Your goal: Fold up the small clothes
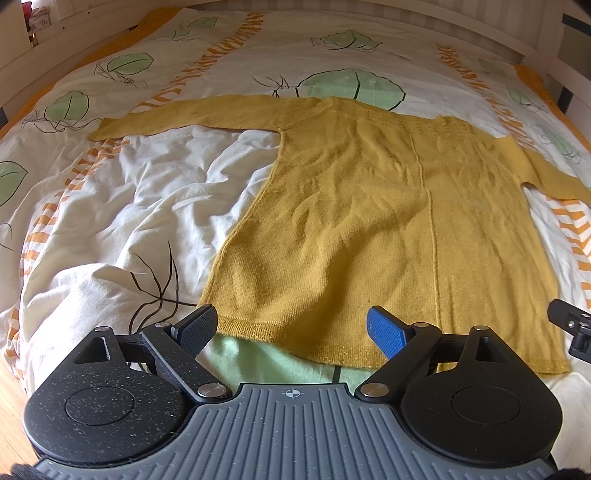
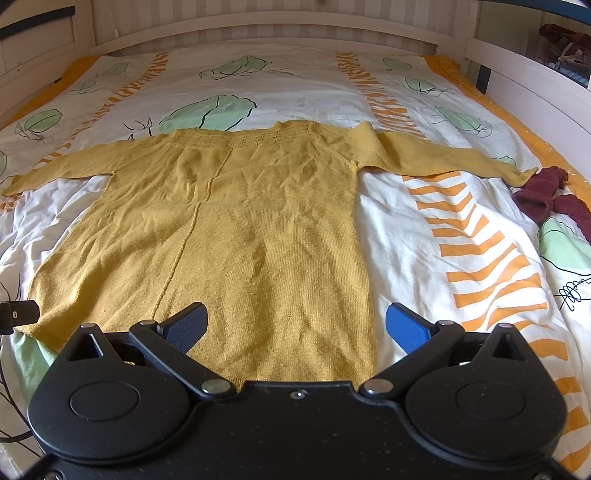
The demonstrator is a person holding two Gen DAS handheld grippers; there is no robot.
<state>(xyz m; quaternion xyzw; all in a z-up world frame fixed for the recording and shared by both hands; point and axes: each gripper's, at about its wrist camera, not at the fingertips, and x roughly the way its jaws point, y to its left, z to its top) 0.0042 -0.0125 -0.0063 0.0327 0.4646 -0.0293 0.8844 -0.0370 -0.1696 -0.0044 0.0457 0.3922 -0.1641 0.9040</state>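
Note:
A mustard-yellow knit sweater (image 1: 369, 221) lies flat on the bed with both sleeves spread out to the sides; it also shows in the right wrist view (image 2: 240, 236). My left gripper (image 1: 291, 328) is open and empty, hovering over the sweater's bottom hem near its left corner. My right gripper (image 2: 295, 325) is open and empty, hovering over the hem near its right corner. Part of the right gripper (image 1: 570, 326) shows at the right edge of the left wrist view.
The bed has a white duvet (image 1: 147, 206) printed with green leaves and orange stripes. Dark red knitted items (image 2: 546, 195) lie by the sweater's right sleeve end. A white bed frame (image 2: 258, 29) runs along the far and right sides.

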